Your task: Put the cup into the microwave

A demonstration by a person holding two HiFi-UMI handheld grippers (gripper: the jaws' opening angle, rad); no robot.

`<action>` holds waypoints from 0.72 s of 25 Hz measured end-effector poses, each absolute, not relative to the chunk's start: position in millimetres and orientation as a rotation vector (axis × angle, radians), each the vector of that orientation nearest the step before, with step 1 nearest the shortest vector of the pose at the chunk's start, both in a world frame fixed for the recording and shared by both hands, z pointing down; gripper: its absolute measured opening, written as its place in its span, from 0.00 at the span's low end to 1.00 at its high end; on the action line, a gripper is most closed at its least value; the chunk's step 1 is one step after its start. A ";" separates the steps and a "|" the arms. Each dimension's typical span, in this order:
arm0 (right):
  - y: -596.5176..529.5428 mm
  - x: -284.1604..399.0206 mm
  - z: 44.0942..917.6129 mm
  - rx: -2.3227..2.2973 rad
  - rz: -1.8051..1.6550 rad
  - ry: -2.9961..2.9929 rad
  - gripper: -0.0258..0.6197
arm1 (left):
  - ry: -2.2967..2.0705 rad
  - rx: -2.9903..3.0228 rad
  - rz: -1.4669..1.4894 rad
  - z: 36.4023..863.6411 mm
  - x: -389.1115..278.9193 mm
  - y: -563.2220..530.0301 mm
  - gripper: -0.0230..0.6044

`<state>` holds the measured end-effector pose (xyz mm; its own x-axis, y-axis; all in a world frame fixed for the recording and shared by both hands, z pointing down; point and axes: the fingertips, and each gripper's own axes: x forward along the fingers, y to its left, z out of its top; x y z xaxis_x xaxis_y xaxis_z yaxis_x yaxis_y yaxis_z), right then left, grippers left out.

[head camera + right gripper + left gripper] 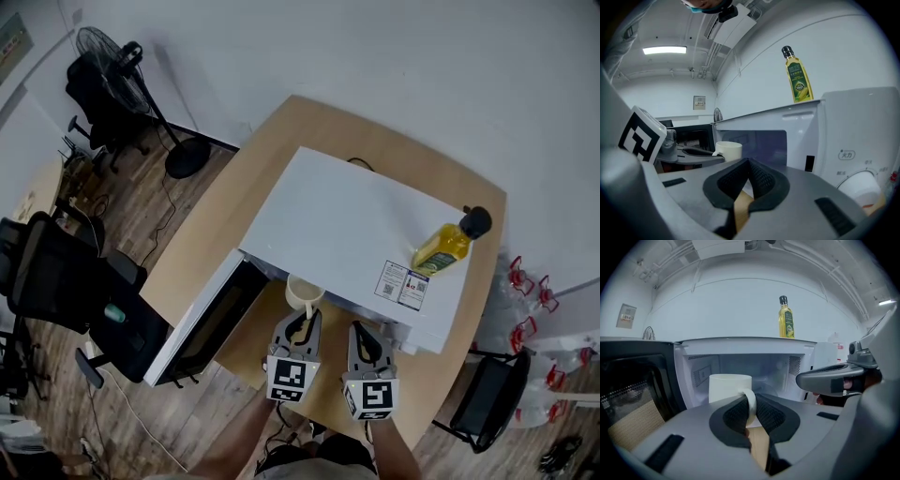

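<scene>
The door point(202, 323) of the microwave point(347, 225) stands wide open, off to the left of the left tongs point(302, 323), so that step looks done. These tongs are clenched on the handle of the cup point(302, 292). In the left gripper view the pads pinch the white loop, and the cup's body sits upright just ahead of the tips, with the lit cavity straight beyond it. From the head view the cup hangs at the mouth of the oven, about level with its front edge. I cannot tell whether it has crossed the threshold. The right tongs point(367, 342) are just beside the left ones, on the side of the control panel, with the jaws closed on nothing. What seems left is to carry the cup forward into the cavity, set it on the floor there, let go of the handle and draw back. The door may need shutting afterwards.
</scene>
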<state>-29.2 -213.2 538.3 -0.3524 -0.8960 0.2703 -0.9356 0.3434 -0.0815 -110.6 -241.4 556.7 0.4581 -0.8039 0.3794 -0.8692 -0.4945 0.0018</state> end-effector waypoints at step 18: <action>-230.9 -24.5 568.9 1.701 0.418 -2.385 0.07 | -1.397 2.539 0.457 582.2 -97.8 -273.1 0.12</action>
<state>-24.5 -230.9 568.9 -0.3280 -0.8933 0.3073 -0.9446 0.3051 -0.1215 -97.8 -273.1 582.2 0.5033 -0.7833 0.3649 -0.8475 -0.5298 0.0317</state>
